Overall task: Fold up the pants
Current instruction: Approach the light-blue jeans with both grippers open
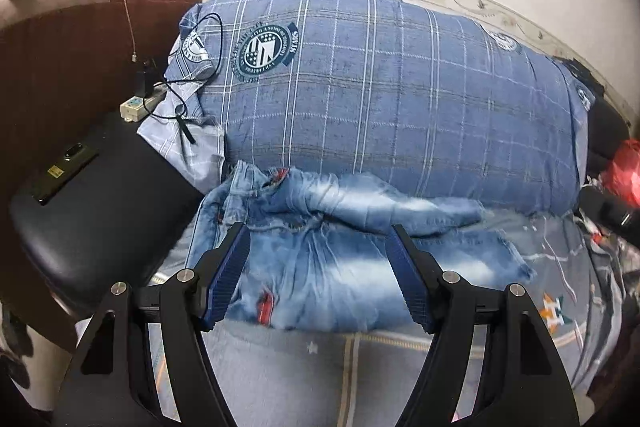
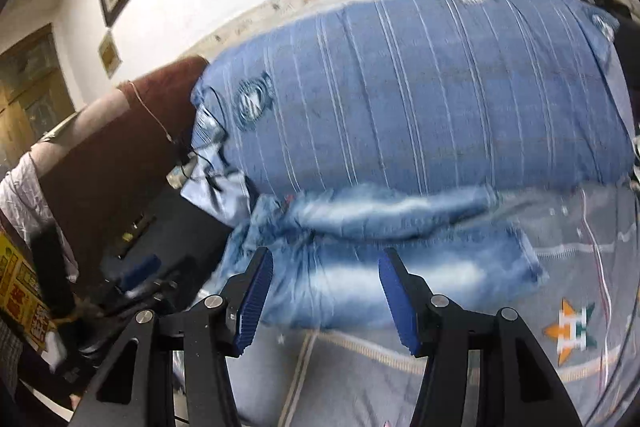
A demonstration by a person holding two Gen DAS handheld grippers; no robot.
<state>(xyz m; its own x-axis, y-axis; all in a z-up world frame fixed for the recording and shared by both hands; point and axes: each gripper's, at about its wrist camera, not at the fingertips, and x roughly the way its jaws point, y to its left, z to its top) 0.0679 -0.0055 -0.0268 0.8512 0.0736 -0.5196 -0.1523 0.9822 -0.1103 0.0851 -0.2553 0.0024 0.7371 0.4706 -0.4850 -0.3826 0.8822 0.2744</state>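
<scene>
Light-washed blue jeans [image 1: 340, 247] lie folded lengthwise on the grey bedsheet [image 1: 320, 367], waistband to the left, leg ends to the right. My left gripper [image 1: 318, 241] is open and empty, hovering just over the near side of the jeans. In the right wrist view the jeans [image 2: 360, 259] lie the same way, blurred. My right gripper [image 2: 326, 267] is open and empty, above the jeans' near edge. The left gripper [image 2: 136, 275] shows partly at the left of that view.
A large blue plaid quilt [image 1: 380, 87] lies bundled right behind the jeans. A black stool [image 1: 100, 211] with a phone [image 1: 64, 171] stands to the left, with a power strip [image 1: 140, 103] and cables. A brown headboard [image 1: 80, 39] is behind it. A red bag [image 1: 624, 171] is far right.
</scene>
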